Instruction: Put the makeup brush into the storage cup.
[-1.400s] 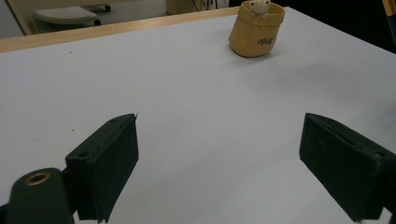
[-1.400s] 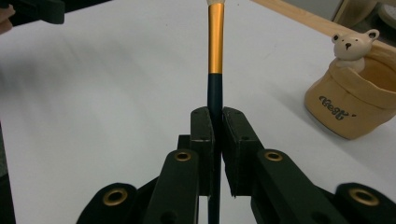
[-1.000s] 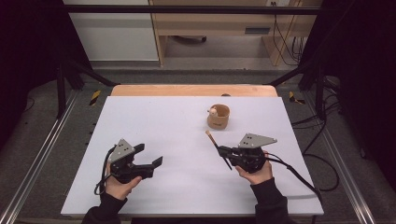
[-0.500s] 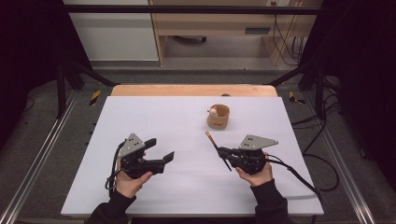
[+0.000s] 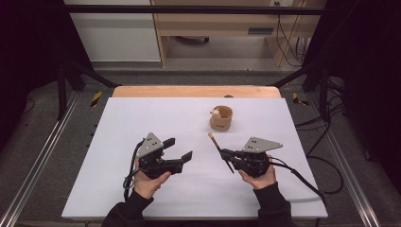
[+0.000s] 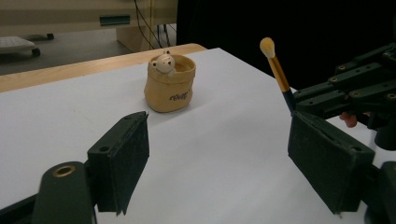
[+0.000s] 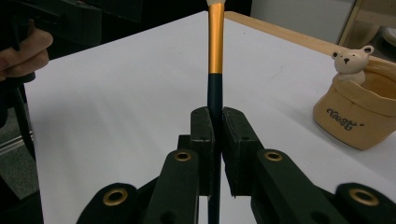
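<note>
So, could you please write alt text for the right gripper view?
The right gripper has its fingers clamped on a makeup brush with a gold and dark handle, pointing away over the white table. At right stands a tan pot with a small bear figure.

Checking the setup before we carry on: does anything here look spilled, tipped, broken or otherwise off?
Nothing stands out. The bear pot stands upright on the white table, nothing spilled. The right gripper clamps the brush cleanly between its jaws; the left gripper is open and empty.
</note>
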### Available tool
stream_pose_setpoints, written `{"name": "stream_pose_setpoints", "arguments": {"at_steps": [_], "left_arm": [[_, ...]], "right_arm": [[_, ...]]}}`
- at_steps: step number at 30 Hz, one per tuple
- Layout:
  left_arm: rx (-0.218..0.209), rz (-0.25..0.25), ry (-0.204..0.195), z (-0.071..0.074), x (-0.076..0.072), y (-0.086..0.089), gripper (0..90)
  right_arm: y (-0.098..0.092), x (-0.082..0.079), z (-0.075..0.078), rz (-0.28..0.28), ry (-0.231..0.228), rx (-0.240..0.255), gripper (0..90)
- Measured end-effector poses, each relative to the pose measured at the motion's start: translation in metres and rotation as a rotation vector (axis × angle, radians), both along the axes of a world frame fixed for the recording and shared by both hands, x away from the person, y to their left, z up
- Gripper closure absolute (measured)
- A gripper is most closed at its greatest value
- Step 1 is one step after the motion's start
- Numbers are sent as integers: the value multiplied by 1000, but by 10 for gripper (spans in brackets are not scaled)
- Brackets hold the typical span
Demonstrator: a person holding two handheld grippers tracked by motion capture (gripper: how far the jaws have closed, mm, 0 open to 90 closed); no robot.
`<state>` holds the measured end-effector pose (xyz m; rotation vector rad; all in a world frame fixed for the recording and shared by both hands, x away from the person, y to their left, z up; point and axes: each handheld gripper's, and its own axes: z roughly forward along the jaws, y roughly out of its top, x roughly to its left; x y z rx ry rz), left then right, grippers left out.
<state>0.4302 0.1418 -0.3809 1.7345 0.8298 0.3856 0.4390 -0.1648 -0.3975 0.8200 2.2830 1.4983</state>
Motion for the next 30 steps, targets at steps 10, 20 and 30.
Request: {"name": "stream_pose_setpoints", "arguments": {"at_steps": [10,20,30], "left_arm": [[-32,26,4,-3,0,-16,231],[-94,35,21,-11,-2,-39,283],[-155,49,27,-18,-3,-59,357]], "right_arm": [[2,1,-3,2,2,-8,834],[3,0,-3,1,3,-8,834],[4,-1,-4,2,4,-16,834]]}}
